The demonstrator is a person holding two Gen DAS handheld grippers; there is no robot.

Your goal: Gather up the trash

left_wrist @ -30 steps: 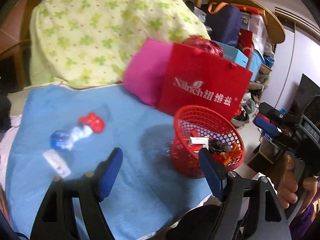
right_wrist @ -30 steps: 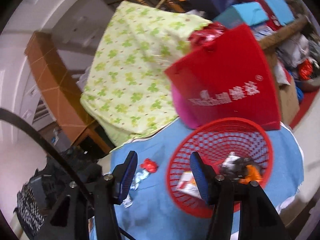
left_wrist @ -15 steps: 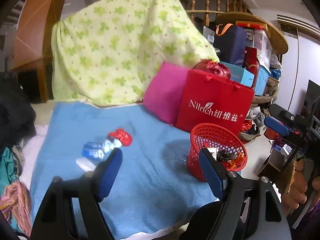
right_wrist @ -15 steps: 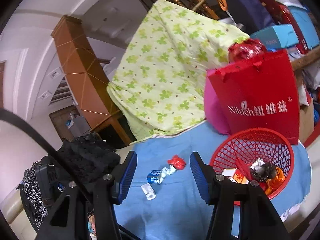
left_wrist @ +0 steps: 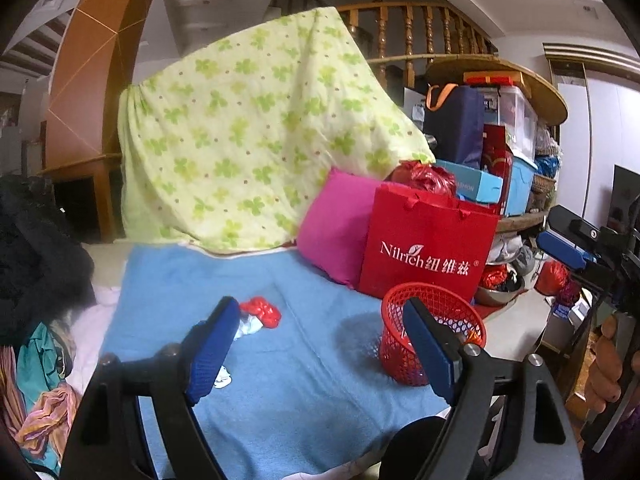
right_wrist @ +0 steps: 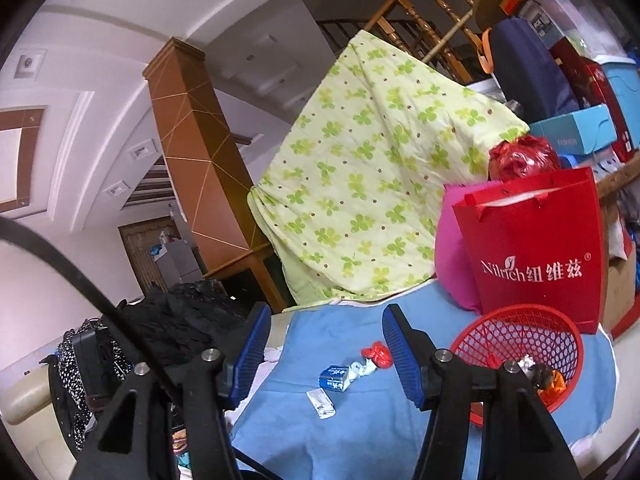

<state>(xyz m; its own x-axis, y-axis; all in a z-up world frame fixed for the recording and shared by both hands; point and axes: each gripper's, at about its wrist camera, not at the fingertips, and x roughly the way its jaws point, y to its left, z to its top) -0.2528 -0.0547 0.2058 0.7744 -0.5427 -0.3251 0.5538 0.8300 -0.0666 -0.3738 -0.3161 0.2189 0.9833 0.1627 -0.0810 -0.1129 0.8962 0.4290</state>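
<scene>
1. On the blue blanket (right_wrist: 360,432), three wrappers (right_wrist: 348,372) lie left of the red basket (right_wrist: 520,360).
2. Left hand-held gripper (left_wrist: 316,344) has just been opening, empty.
3. Right hand-held gripper (right_wrist: 324,344) is open, empty.
4. Next: reach one wrapper.

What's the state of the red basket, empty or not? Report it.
Not empty. The right wrist view shows crumpled wrappers, orange and dark, lying inside the basket, which stands upright on the blue cloth.
</scene>
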